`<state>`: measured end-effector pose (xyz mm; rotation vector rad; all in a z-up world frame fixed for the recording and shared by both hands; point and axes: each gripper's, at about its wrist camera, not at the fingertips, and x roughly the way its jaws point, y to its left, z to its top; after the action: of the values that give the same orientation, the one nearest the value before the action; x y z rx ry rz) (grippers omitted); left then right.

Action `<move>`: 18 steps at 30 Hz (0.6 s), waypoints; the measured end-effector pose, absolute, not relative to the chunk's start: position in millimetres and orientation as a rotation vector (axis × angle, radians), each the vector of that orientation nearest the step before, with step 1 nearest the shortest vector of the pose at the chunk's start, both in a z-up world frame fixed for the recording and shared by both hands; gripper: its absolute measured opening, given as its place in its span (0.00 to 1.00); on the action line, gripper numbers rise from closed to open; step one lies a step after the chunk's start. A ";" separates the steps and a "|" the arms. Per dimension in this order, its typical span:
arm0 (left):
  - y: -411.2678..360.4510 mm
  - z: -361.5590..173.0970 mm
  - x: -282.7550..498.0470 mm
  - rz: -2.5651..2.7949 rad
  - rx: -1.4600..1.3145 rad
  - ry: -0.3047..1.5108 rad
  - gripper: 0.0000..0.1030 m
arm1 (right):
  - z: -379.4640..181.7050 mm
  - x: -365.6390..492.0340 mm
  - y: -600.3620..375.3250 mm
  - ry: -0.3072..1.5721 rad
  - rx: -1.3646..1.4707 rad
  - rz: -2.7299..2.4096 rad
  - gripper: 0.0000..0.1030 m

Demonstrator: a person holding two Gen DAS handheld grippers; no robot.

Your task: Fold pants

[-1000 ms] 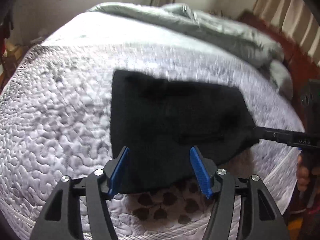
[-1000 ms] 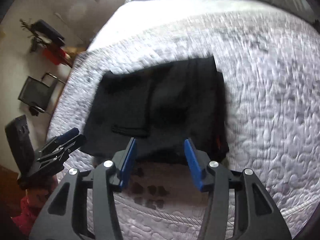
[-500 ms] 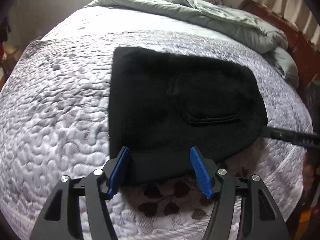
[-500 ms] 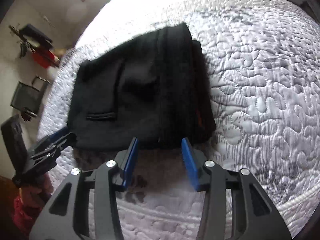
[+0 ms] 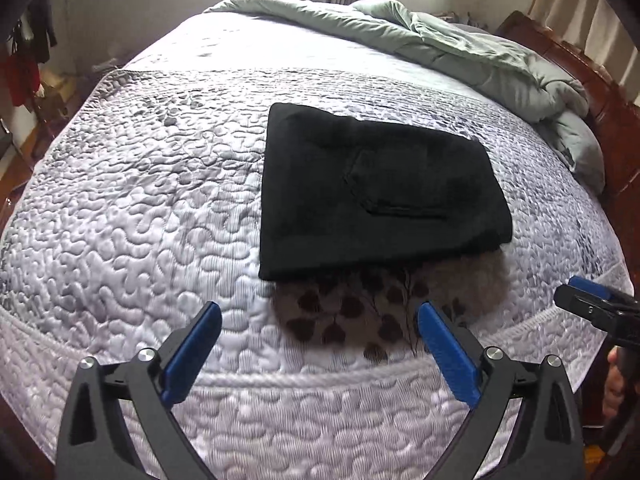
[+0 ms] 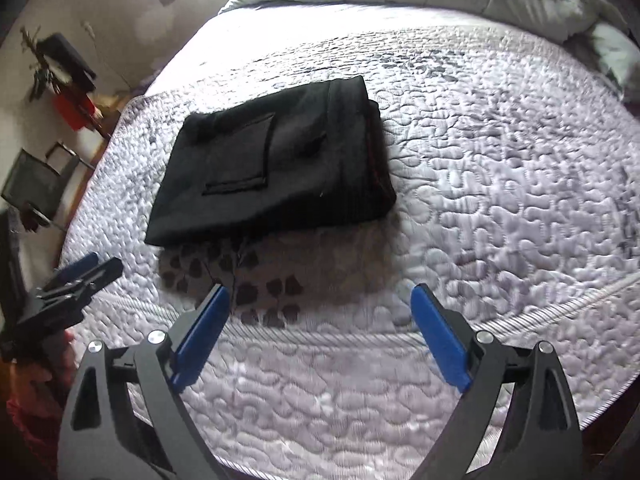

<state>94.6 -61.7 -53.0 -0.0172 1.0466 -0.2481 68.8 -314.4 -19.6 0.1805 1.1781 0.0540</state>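
Quilted bed [image 5: 132, 208] fills both views, with a grey duvet [image 5: 460, 52] bunched at its far end. Black pants [image 5: 372, 192] lie folded flat mid-bed. Left gripper [image 5: 318, 334] and right gripper [image 6: 320, 312] hover near the bed's edge, jaws wide, apart from the pants.

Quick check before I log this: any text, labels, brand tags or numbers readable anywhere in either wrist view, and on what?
None readable.
Folded black pants: a small red fleck at the side edge, no legible tag.
White quilted bedspread: stitched pattern and brown leaf print only.
Left gripper and right gripper: no markings visible.
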 end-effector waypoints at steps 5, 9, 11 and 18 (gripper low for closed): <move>-58.5 -46.0 79.1 -0.231 0.000 1.066 0.96 | -10.3 59.2 -303.2 1.161 0.136 0.028 0.94; -56.3 -39.4 69.9 -0.237 0.009 1.056 0.96 | -7.0 55.2 -299.8 1.168 0.106 -0.025 0.94; -53.7 -35.8 67.8 -0.238 0.001 1.052 0.96 | -4.8 53.4 -299.7 1.167 0.108 -0.025 0.94; -53.0 -19.7 61.8 -0.201 0.038 1.010 0.96 | 8.6 47.0 -295.2 1.152 0.105 -0.007 0.94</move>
<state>61.8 -53.0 -19.7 0.0377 1.0097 -0.2007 47.0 -295.2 8.6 0.1046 1.1517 -0.0073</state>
